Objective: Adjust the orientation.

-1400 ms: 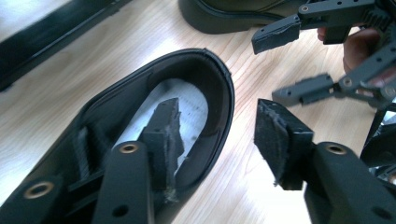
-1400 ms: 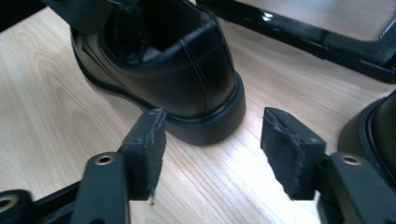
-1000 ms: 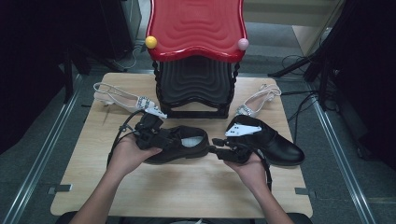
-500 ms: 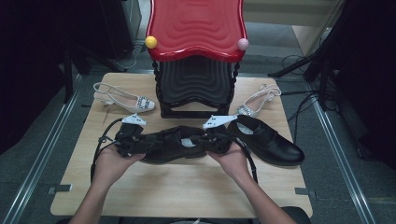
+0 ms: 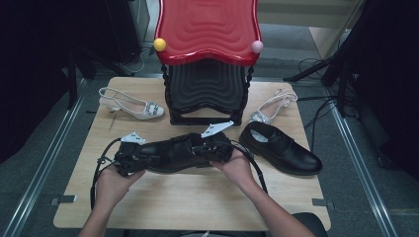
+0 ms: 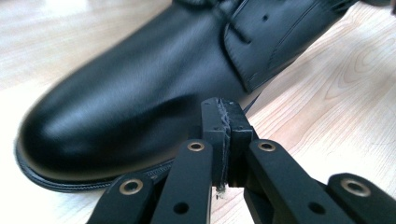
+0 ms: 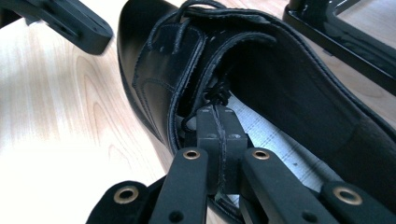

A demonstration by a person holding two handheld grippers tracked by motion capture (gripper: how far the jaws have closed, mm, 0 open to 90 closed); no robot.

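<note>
Both grippers are on the one shoe now. From the high view the black lace-up shoe (image 5: 173, 154) lies across the middle of the wooden table (image 5: 197, 202), just in front of the black-and-red rack (image 5: 207, 64), toe toward the left gripper (image 5: 129, 159), heel end toward the right gripper (image 5: 217, 148).

The left gripper view gives what the high view cannot: jaws pressed flat together, having just closed, at the edge of the glossy rounded toe and welt. Whether they pinch any of the sole I can't quite tell; it looks like nothing sits between them.

The right gripper view looks straight into the shoe's mouth, with pale lining, dark eyelet flaps and loose lace. Its jaws are shut too, and a strand of black lace (image 7: 215, 97) sits right at their tips, seemingly caught.

The shoe is smooth polished leather with a stitched sole rim.

Count: two black shoes, the second (image 5: 281, 148) resting to the right; two pale slingback heels, one (image 5: 131, 102) left of the rack, one (image 5: 272, 106) right; one rack.
</note>
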